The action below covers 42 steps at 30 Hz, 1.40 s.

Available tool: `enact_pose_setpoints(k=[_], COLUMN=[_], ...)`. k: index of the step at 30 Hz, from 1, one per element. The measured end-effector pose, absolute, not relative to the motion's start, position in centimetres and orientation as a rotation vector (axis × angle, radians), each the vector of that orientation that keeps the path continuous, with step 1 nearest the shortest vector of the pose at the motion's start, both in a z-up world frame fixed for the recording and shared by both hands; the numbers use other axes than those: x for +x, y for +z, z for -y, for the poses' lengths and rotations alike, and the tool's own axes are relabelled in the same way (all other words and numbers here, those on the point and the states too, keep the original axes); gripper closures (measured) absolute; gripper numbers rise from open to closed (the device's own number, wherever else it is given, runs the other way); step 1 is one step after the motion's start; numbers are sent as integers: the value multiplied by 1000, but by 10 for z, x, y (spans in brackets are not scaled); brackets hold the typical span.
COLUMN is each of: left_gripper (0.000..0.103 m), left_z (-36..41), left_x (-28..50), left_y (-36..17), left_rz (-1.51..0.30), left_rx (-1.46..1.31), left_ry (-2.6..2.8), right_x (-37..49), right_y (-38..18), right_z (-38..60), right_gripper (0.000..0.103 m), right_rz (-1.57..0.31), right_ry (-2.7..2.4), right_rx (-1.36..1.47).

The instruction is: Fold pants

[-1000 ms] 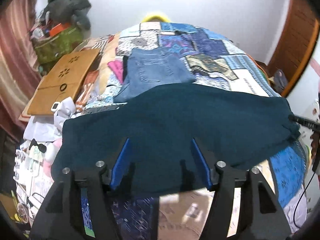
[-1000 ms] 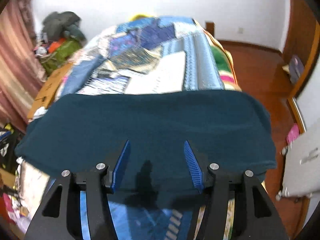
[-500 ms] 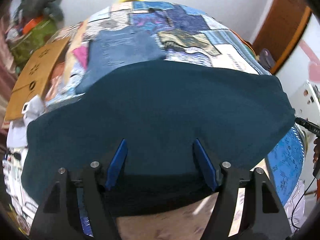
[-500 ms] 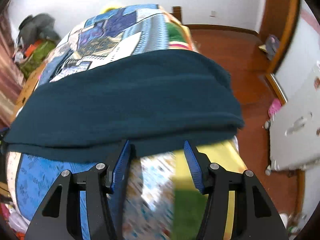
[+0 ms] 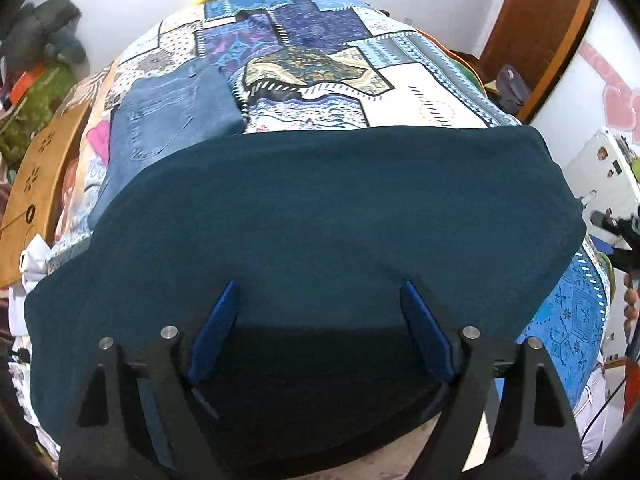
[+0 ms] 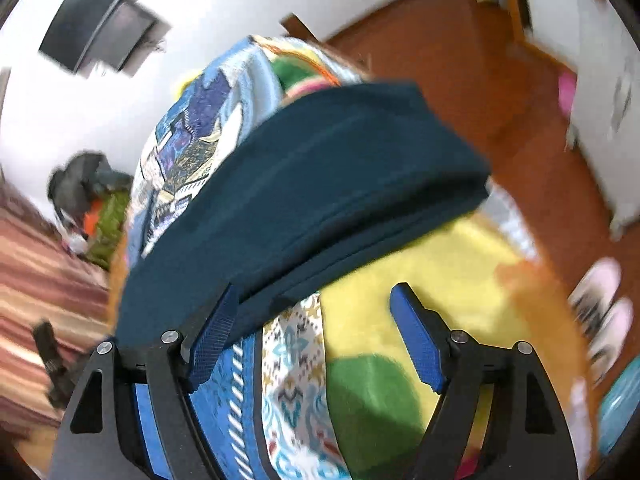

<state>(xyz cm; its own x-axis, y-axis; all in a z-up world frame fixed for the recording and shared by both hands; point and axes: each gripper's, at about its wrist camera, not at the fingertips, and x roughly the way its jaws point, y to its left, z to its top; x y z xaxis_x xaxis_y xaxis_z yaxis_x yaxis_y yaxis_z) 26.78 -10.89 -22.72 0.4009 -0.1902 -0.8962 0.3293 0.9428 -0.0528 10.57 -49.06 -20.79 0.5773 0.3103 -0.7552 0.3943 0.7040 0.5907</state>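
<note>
Teal fabric fills the middle of both views: the pants (image 5: 320, 216), folded into a broad flat band, lie across the near part of a bed under a patchwork quilt (image 5: 400, 92).

Left wrist view. The left gripper (image 5: 318, 300) hangs above the near edge of the pants with its jaws spread wide. They have just been opening, and the cloth lies beneath and between the blue pads (image 5: 214, 330) without being pinched; neither pad presses on it. Beyond the fingertips, ahead and to the left, a folded pair of jeans (image 5: 168, 116) lies on the quilt, partly tucked under the far edge of the teal band. Farther left, beside the bed, stands a tan board (image 5: 32, 184) with cut-out marks. To the far right a person's fingertips (image 5: 630, 300) show at the edge of the frame.

Right wrist view (blurred and rolled). The right gripper (image 6: 314, 302) also stands wide apart, its jaws having just been opening. The stacked edge of the pants (image 6: 304, 200) runs diagonally ahead of the fingertips. The left pad (image 6: 216, 330) sits against the lower corner of that edge, though the blur hides whether it touches; the right pad (image 6: 418, 344) is clear of the cloth, over a yellow and green patch (image 6: 400, 300) of the quilt (image 6: 292, 380). Wooden floor (image 6: 460, 80) lies beyond the bed to the right.
</note>
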Motion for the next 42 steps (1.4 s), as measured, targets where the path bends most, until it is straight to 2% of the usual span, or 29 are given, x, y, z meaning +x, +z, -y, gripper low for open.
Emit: enact_pose_setpoints(k=[7, 11, 13, 17, 20, 25, 35, 42], left_gripper=[20, 20, 20, 20, 20, 20, 20, 19], left_z=[116, 118, 119, 118, 116, 110, 64, 28], left_x=[274, 274, 274, 275, 276, 276, 261, 246], left_y=[-230, -230, -230, -231, -231, -227, -172, -144], left_rz=[-1118, -1108, -1101, -1095, -1092, -1090, -925, -837], left_rx=[130, 138, 146, 143, 134, 114, 23, -7], left_ry=[-332, -324, -322, -322, -320, -309, -238, -187], right_x=[127, 135, 136, 138, 134, 137, 134, 156], right_y=[-226, -236, -231, -220, -217, -200, -72, -19], right_z=[512, 528, 534, 547, 559, 553, 481, 403], right_gripper=[25, 30, 43, 80, 87, 91, 92, 92], right_rz=[-956, -973, -958, -935, -892, -854, -617, -535], right_ry=[-108, -143, -169, -220, -270, -312, -171, 47], right_rx=[926, 929, 894, 825, 834, 757, 394, 297])
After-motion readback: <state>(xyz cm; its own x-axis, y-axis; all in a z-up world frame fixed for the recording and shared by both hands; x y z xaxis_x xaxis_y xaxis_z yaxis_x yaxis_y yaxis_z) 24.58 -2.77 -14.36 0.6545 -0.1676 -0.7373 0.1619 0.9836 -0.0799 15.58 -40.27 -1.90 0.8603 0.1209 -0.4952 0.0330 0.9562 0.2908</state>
